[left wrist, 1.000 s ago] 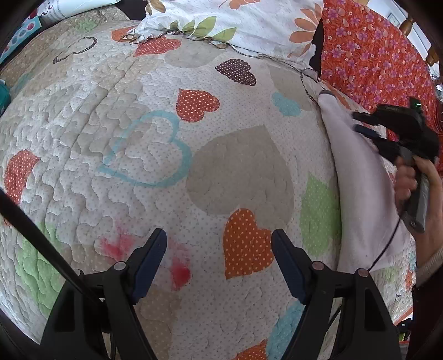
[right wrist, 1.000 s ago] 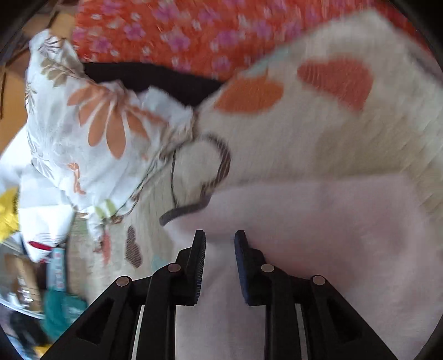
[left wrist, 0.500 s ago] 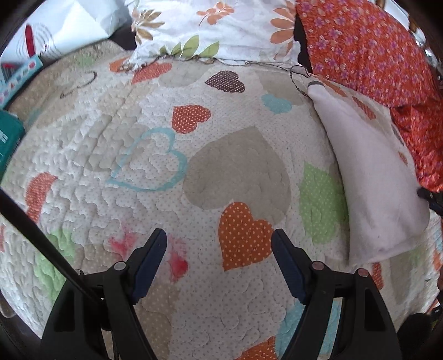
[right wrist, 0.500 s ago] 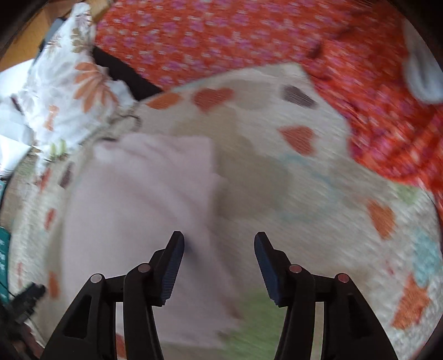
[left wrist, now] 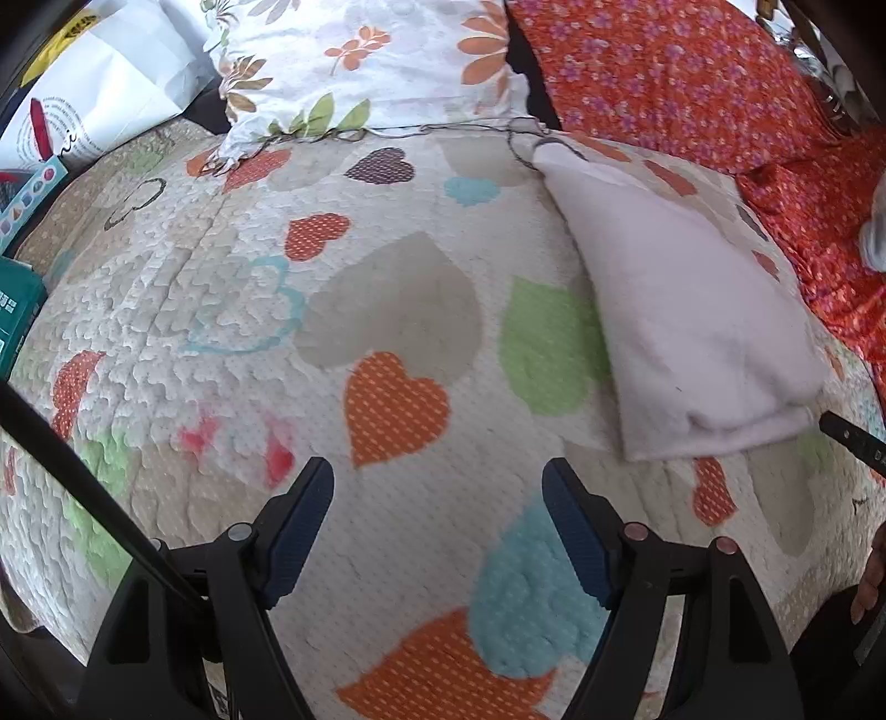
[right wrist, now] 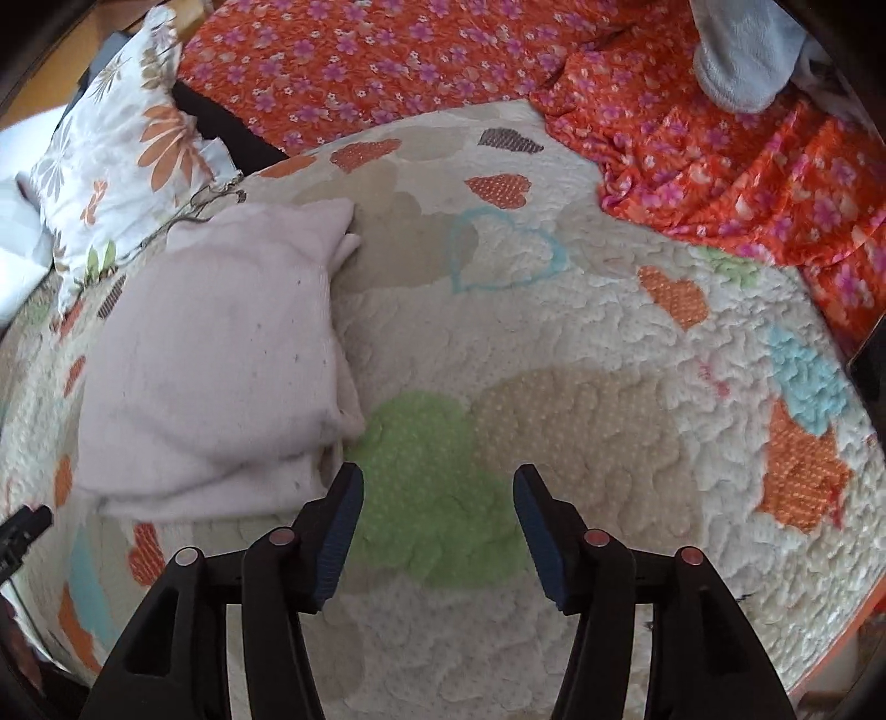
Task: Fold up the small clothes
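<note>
A pale pink folded garment lies flat on the heart-patterned quilt, right of centre in the left wrist view. My left gripper hovers open over bare quilt, well to the garment's left, nothing between its fingers. In the right wrist view the same garment lies at the left, and my right gripper hangs over a green heart just to the garment's right. Its jaws are opening and hold nothing.
A floral pillow and an orange flowered cloth line the far side of the bed. A light blue fleece item lies on the orange cloth. White paper bags and a teal box sit at the left.
My right gripper let go of the pink garment, spread its jaws and swung away to the right. The left view shifted toward the garment; the right gripper left it except for a tip.
</note>
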Demonstrator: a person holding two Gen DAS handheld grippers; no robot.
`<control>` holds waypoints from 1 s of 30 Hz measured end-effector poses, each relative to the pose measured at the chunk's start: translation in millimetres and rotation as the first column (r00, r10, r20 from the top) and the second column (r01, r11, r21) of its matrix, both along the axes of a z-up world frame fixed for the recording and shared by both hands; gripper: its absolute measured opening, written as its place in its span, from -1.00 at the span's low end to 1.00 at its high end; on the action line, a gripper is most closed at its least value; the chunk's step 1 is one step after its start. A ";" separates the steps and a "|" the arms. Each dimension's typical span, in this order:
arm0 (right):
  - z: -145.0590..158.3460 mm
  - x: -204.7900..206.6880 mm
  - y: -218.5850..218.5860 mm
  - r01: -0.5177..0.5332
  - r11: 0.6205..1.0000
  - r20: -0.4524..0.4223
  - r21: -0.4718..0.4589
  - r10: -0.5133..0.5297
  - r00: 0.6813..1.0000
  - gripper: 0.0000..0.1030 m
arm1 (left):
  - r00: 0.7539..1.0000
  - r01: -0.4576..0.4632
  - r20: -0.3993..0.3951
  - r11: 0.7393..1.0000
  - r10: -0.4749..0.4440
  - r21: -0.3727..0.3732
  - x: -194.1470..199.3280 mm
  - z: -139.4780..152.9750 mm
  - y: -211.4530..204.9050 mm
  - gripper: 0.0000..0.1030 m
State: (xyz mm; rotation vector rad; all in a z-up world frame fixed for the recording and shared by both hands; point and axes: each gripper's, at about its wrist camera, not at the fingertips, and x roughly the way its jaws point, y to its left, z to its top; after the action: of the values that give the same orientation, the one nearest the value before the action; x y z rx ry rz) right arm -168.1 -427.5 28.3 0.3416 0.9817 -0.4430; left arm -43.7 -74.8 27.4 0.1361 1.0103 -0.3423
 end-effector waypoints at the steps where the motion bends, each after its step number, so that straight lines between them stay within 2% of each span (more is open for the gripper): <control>1: 0.1 -1.3 -1.3 0.008 1.000 -0.003 -0.015 -0.008 1.000 0.24 | 1.000 0.003 0.000 1.000 -0.003 0.000 -3.3 -0.8 -1.3 0.49; 6: -5.1 -1.1 -31.2 0.115 0.993 0.000 -0.028 -0.115 0.993 0.28 | 0.998 0.004 -0.056 1.000 -0.004 -0.006 -13.7 -14.0 -5.2 0.49; 11: -25.8 20.3 -69.2 0.211 0.974 -0.056 -0.081 -0.216 0.975 0.43 | 0.997 -0.027 -0.076 1.000 0.025 -0.017 -10.0 -18.0 2.7 0.49; 14: -30.1 33.4 -80.6 0.228 0.968 -0.030 -0.100 -0.232 0.972 0.78 | 0.994 -0.071 -0.081 0.997 0.069 -0.032 -1.6 -17.1 16.1 0.49; 15: -33.3 38.3 -83.0 0.232 0.967 -0.021 -0.102 -0.235 0.972 0.99 | 0.993 -0.086 -0.084 0.996 0.083 -0.036 1.2 -17.3 20.8 0.49; 18: -40.4 53.8 -75.6 0.205 0.961 -0.052 -0.187 -0.218 0.975 1.00 | 0.987 -0.130 -0.097 0.990 0.124 -0.053 9.7 -16.5 35.9 0.49; 20: -39.8 56.3 -71.9 0.229 0.951 -0.049 -0.210 -0.244 0.968 1.00 | 0.984 -0.151 -0.108 0.986 0.143 -0.068 14.4 -16.0 43.7 0.49; 24: -40.4 48.3 -76.5 0.242 0.956 -0.012 -0.165 -0.248 0.969 1.00 | 0.977 -0.177 -0.138 0.979 0.163 -0.101 22.4 -14.9 56.5 0.49; 30: -40.3 49.7 -74.5 0.239 0.955 -0.017 -0.177 -0.246 0.969 1.00 | 0.971 -0.183 -0.178 0.973 0.158 -0.139 30.9 -14.0 60.4 0.49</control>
State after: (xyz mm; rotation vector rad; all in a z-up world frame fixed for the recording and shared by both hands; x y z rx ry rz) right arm -118.3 -501.9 -12.0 0.2980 0.9348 -0.7570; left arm -12.8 -14.4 13.4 -0.1214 1.1474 -0.2758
